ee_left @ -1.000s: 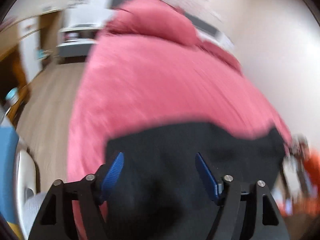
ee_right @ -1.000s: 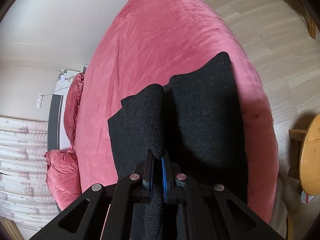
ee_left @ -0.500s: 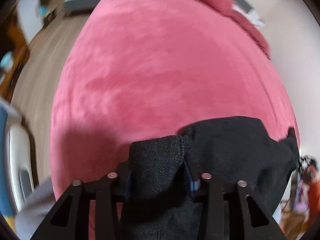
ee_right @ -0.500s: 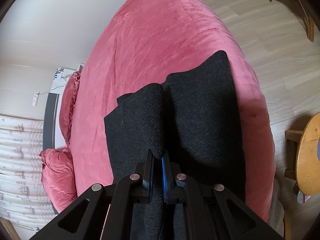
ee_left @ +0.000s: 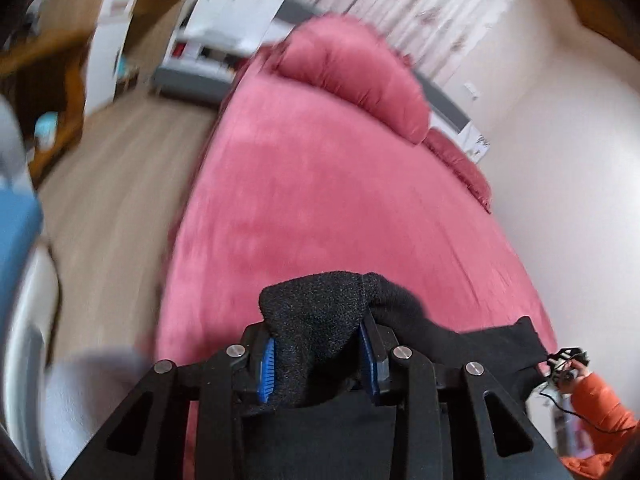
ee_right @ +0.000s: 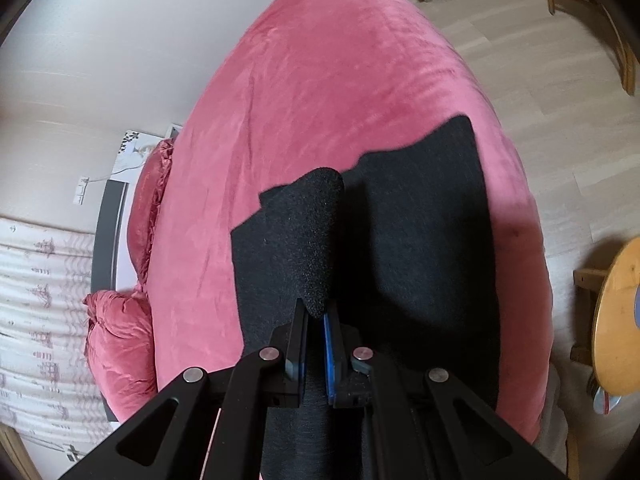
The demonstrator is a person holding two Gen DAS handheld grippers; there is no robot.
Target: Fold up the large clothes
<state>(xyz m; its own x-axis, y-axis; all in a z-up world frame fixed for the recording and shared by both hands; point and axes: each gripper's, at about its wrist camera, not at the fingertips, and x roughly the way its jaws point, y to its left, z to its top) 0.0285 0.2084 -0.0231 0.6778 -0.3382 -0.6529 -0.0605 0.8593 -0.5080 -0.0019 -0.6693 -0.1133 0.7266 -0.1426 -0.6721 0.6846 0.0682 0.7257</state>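
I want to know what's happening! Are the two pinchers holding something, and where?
Both hold the black garment by bunched folds of its cloth: the left gripper on a thick fold, the right gripper on a thinner one.

Coarse matt black garment on plush pink bedspread.

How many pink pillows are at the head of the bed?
2: one pillow at the bed's head nearest the curtain, another pillow beside it toward the wall. More may be hidden.

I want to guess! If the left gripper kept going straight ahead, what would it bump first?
Probably the pink bed cover. The left gripper is shut on the black cloth and points down at it; depth is unclear.
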